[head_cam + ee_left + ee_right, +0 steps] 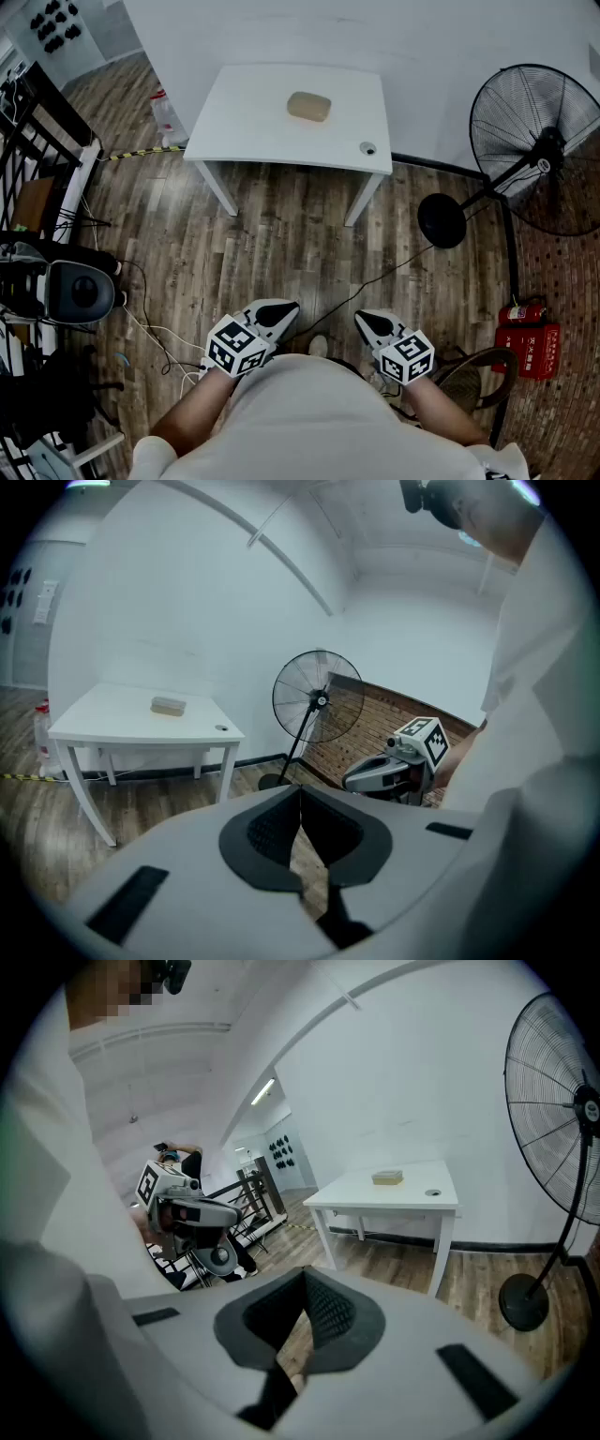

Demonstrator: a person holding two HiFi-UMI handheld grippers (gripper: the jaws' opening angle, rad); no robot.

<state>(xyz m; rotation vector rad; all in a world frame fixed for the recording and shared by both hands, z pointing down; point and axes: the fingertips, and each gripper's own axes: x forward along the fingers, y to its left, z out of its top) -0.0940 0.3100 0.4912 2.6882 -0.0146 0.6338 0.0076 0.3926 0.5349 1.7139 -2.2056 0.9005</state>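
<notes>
presently both grippers are held low against the person's torso — the left gripper and the right gripper, each with jaws pressed together at the tips and nothing pinched, seemingly because nothing lies within reach. the tan block is found well apart from them, lying flat near the middle of the white table — a rounded, sponge-like slab, with a small round object noted by the table's near right corner.
</notes>
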